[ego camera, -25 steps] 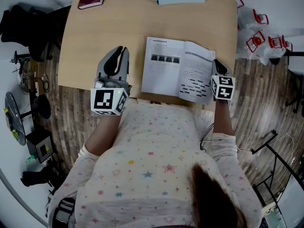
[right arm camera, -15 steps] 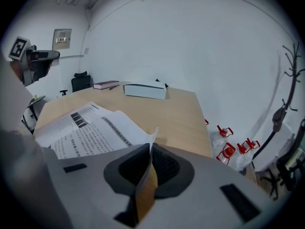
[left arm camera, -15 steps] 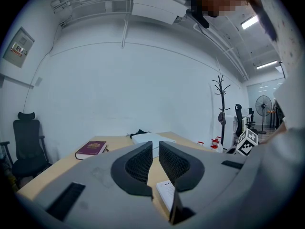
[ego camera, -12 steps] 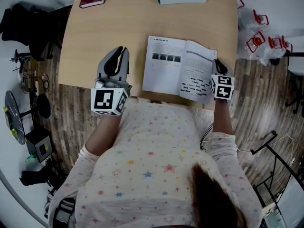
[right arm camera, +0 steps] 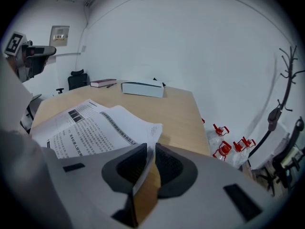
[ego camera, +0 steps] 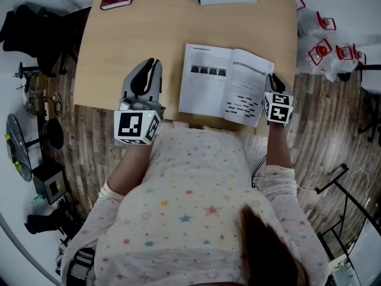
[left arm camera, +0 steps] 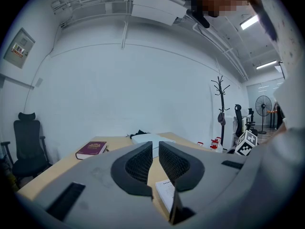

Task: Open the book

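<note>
Our right tool (right arm camera: 149, 150) clamps the raised edge of a page (right arm camera: 119, 123) so we can turn it, the book (ego camera: 208, 85) lying open on the desk (ego camera: 119, 46) just left of that tool, while our left tool (left arm camera: 155, 147), jaws nearly together and empty, hangs beyond it, clear.

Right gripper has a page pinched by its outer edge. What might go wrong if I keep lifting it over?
1. The right gripper is shut on only the thin edge of the page, so a hard pull may crease or tear it.
2. The left gripper is shut and off to the side, not on the book. The book may therefore drag along or slip off the near edge of the table, which it lies close to.
</note>
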{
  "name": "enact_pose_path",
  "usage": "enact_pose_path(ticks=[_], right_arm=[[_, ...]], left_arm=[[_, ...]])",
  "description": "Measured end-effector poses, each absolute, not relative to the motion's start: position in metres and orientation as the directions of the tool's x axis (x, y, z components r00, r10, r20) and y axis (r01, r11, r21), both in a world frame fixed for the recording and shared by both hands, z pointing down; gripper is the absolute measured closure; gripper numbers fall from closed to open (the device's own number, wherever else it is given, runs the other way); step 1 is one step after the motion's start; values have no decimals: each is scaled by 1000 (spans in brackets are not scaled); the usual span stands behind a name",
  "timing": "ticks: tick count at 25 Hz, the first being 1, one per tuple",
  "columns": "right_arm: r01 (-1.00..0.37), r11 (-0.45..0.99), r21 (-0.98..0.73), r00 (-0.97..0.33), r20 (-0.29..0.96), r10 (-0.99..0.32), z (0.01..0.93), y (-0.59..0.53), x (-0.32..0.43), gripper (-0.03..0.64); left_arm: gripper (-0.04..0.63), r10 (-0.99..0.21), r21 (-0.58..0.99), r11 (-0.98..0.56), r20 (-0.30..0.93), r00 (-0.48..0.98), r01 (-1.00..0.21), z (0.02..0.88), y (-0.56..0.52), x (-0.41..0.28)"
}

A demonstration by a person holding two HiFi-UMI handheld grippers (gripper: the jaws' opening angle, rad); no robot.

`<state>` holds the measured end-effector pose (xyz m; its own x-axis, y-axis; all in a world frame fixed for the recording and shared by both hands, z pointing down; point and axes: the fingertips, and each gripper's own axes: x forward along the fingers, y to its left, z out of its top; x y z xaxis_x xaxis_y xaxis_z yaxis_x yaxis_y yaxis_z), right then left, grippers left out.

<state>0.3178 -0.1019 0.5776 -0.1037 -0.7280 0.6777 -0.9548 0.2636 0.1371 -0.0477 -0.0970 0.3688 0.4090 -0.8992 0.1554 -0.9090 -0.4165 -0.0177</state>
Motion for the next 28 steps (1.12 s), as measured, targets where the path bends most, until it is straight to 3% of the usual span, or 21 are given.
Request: enact_pose_path(ticks=[11, 28], right_arm=[[-958, 260, 117, -117, 671, -732, 570, -88, 312, 534], [-924, 370, -96, -356, 563, -745, 522, -95, 218, 523]], left_arm=[[548, -897, -9, -422, 150, 416, -907, 369, -92, -47], [548, -899, -10, -420, 140, 414, -908, 365, -87, -48]])
